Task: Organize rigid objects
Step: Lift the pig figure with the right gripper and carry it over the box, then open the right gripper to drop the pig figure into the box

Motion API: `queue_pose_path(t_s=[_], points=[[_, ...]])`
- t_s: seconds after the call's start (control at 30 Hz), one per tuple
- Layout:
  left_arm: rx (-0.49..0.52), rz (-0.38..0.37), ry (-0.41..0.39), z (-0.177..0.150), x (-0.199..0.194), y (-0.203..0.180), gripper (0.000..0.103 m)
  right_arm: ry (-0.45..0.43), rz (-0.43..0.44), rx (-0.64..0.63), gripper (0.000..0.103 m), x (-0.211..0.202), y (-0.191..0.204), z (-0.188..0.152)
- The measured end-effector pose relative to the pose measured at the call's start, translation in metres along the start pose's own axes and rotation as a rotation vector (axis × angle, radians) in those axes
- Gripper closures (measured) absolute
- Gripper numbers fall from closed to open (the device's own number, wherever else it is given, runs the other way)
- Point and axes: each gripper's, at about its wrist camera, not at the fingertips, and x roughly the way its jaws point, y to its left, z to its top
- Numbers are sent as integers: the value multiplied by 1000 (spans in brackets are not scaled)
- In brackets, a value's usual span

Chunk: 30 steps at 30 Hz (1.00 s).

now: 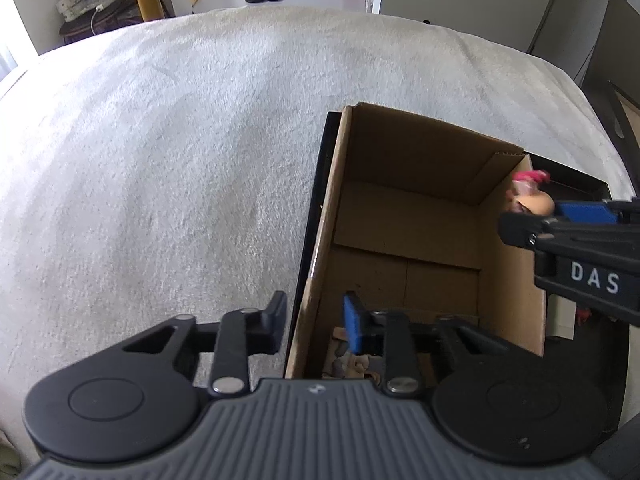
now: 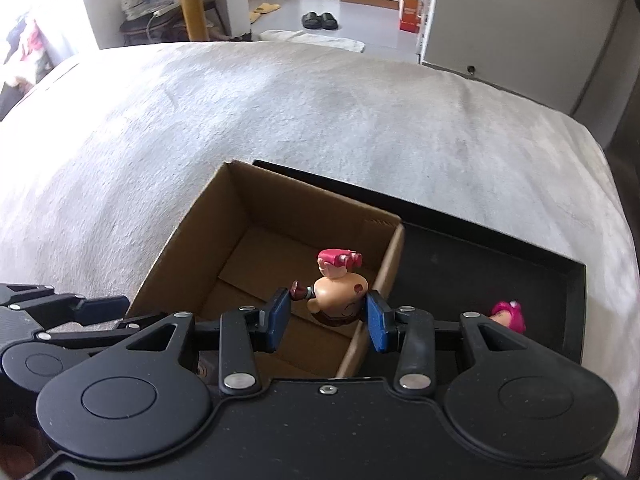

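Observation:
A brown cardboard box (image 1: 420, 152) stands open inside a black tray (image 2: 480, 248) on a pale fleecy cover. My left gripper (image 1: 314, 316) straddles the box's near left wall, one finger outside and the blue pad (image 1: 352, 324) inside, shut on that wall; it also shows at the left edge of the right wrist view, left gripper (image 2: 100, 306). My right gripper (image 2: 327, 302) is shut on a small figurine (image 2: 340, 288) with pink hair and a tan body, hanging over the box by its right wall. In the left wrist view the right gripper (image 1: 536, 216) enters from the right with the figurine (image 1: 534, 196).
Small toys (image 1: 348, 356) lie at the near end of the box floor, partly hidden by my fingers. A pink toy (image 2: 508, 314) sits in the tray right of the box. The fleecy cover (image 1: 180, 160) spreads left and beyond. Black slippers (image 2: 320, 20) and an orange carton (image 2: 410, 16) stand far back.

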Motion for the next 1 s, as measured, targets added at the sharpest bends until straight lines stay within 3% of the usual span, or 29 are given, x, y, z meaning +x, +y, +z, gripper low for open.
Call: queue_pose_path(t_s=[0.07,0.1,0.2,0.7,0.77,1.0], points=[[-7,-5,6,0,2,1,84,3,12,-13,64,3,4,3],[-13,-5,8,0,3,2,87,5,16,-19,71,5,5,4],[-26,-7,11,1,5,5,88,13,36,-41,72,10,12,8],[-40,-4,17,1,9,8,92,-43,107,-31,70,14,22,29],[-41,-2,17,1,9,8,93,-39,104,-25,66,13,20,29],[-23,17,30,2,7,3,91,-5,94,7,65,9,6,18]])
